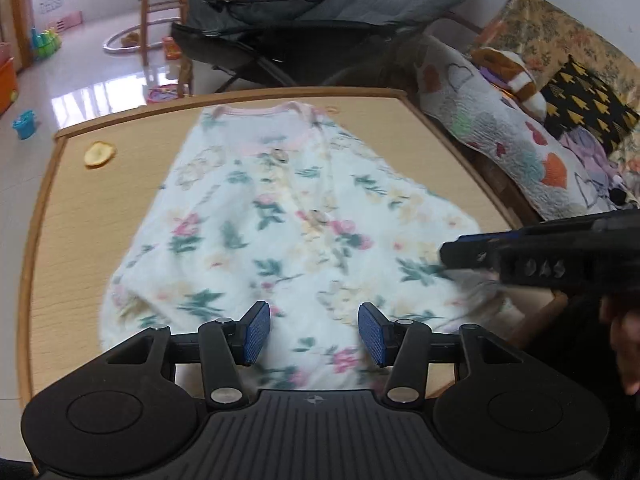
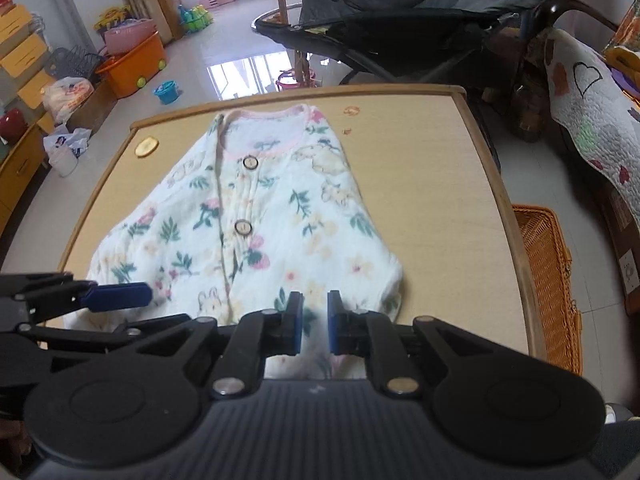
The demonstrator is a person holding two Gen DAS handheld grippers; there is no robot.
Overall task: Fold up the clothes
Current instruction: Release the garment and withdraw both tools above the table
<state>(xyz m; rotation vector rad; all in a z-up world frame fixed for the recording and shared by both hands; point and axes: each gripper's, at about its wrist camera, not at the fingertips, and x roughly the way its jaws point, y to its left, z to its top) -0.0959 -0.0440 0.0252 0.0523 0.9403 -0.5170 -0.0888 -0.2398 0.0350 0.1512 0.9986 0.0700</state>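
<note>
A white floral baby garment (image 1: 280, 220) (image 2: 248, 220) with a pink collar lies flat, collar away from me, on a light wooden table (image 1: 80, 200) (image 2: 440, 180). Two wooden buttons (image 2: 243, 227) run down its front. My left gripper (image 1: 314, 334) hovers open over the near hem, with nothing between its blue pads. My right gripper (image 2: 314, 328) hangs over the hem's right part with only a narrow gap between its jaws, and nothing is pinched there. Its dark fingertips (image 1: 452, 256) reach over the garment's right edge. The left gripper's blue pad (image 2: 116, 296) shows at the garment's left corner.
A round yellow thing (image 1: 99, 154) (image 2: 146, 147) lies near the table's far left corner. A wicker basket (image 2: 548, 280) stands on the floor to the right. A quilt-covered sofa (image 1: 500, 132) and a dark folding seat (image 1: 320, 32) stand beyond. A hand (image 1: 628, 340) holds the right gripper.
</note>
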